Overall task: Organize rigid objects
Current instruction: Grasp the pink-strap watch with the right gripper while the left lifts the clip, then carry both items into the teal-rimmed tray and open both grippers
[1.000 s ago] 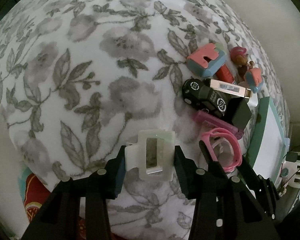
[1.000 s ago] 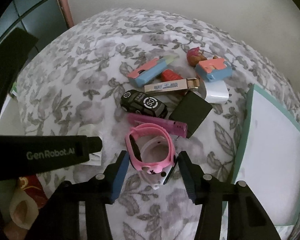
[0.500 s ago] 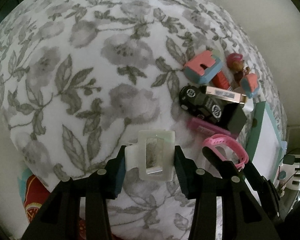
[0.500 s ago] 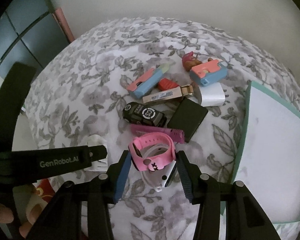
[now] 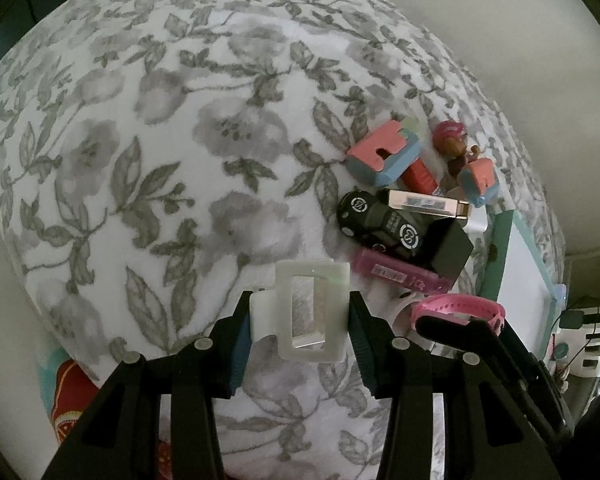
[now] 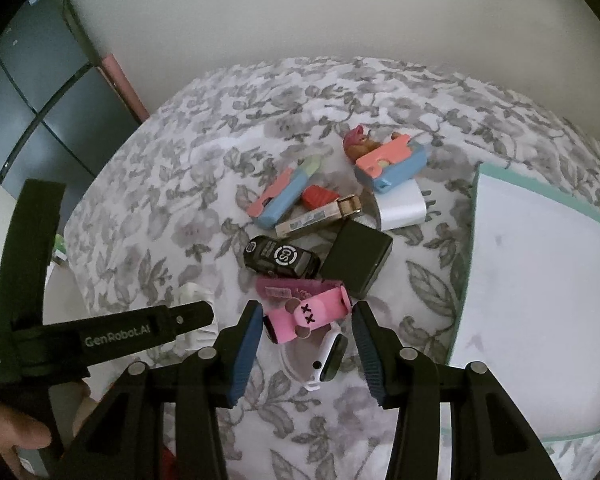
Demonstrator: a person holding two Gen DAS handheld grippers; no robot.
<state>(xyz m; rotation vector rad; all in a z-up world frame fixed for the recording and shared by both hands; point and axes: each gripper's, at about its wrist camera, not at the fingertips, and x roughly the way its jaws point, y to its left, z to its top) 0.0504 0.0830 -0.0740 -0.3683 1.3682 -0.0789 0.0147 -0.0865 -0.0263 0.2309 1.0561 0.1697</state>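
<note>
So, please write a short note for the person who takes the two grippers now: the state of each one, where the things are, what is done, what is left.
Left gripper: jaws shut on the white rectangular clip, lifted over the floral blanket.
Right gripper: jaws shut on the pink watch, its white strap hanging below.
The pile lies on the blanket: black toy car, black box, pink case, white charger, two pink-blue blocks, a doll.
Beside it lies the white tray, with nothing visible on it.
Done: two items picked up.
Left: place both, probably on the tray, then sort the pile.
</note>
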